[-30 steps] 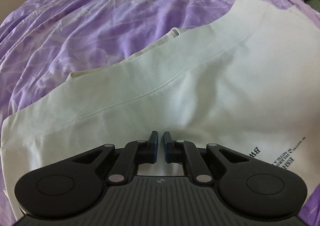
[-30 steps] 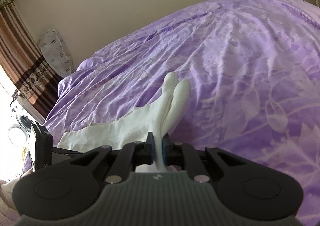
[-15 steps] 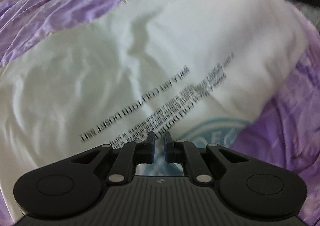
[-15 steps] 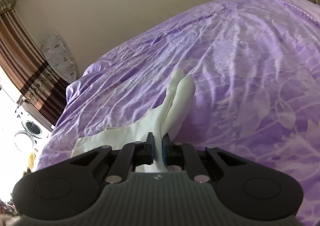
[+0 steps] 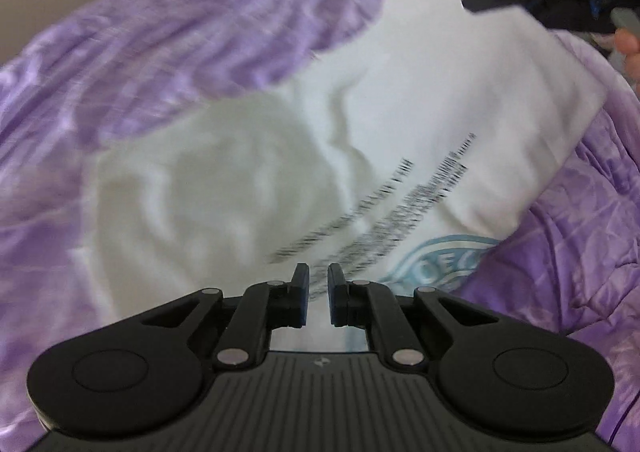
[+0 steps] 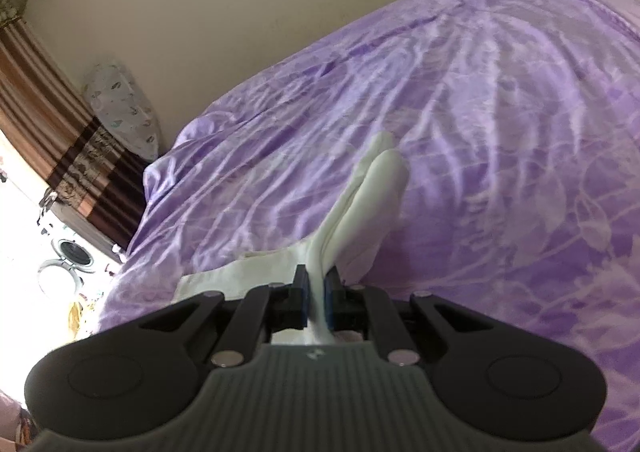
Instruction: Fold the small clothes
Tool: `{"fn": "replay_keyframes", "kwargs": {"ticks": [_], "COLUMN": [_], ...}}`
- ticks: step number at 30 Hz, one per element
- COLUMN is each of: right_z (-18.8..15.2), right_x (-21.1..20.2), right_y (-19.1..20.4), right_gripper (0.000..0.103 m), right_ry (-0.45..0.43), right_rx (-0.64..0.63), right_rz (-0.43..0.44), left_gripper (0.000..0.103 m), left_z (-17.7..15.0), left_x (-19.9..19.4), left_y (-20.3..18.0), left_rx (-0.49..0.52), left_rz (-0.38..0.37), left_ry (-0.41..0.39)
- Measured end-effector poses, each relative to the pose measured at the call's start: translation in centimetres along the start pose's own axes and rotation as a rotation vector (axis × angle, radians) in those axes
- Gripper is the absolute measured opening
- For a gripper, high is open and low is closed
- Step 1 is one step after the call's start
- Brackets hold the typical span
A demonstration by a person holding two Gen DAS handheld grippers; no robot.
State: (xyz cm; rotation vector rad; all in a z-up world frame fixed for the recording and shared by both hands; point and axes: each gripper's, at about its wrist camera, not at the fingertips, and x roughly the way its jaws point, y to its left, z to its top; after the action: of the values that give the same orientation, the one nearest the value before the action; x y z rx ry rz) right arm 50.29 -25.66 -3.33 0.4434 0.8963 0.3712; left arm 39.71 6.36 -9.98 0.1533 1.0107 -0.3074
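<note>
Ahead of the left gripper (image 5: 318,294), fingers nearly shut with a sliver of gap, holding nothing visible; white shirt (image 5: 400,124) now print-up on bed (image 5: 160,52), swung across. Beyond the right gripper (image 6: 316,302), clamped on shirt fabric, lifted higher: fold underway.

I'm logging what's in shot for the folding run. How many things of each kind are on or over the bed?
White printed T-shirt: 1
Purple bedspread: 1
Grippers, left gripper and right gripper, each shut on shirt fabric: 2
Total: 4
</note>
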Motion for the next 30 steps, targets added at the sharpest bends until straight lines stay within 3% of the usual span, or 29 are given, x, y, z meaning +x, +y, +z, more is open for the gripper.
{"fn": "replay_keyframes", "kwargs": {"ticks": [9, 14, 19, 27, 30], "right_z": [-0.4, -2.5, -6.7, -13.7, -13.5], "right_x": [2.5, 7.0, 13.7, 22.6, 22.5], "right_y": [10.2, 15.7, 19.9, 21.7, 21.6], "right_gripper": [0.003, 0.003, 0.003, 0.004, 0.011], "right_ry": [0.033, 0.074, 0.168, 0.376, 0.409], "right_rx": [-0.046, -0.067, -0.065, -0.105, -0.108], "right_rz": [0.039, 0.054, 0.071, 0.007, 0.016], "left_gripper": [0.01, 0.01, 0.01, 0.01, 0.022], "left_z": [-1.6, -3.8, -6.3, -8.3, -8.4], "left_x": [-8.2, -9.5, -7.8, -6.0, -6.2], "left_y": [8.5, 12.3, 14.5, 16.9, 17.8], "left_rx": [-0.138, -0.217, -0.261, -0.334, -0.403], "left_rz": [0.131, 0.152, 0.119, 0.016, -0.036], "left_ry": [-0.063, -0.072, -0.08, -0.116, -0.17]}}
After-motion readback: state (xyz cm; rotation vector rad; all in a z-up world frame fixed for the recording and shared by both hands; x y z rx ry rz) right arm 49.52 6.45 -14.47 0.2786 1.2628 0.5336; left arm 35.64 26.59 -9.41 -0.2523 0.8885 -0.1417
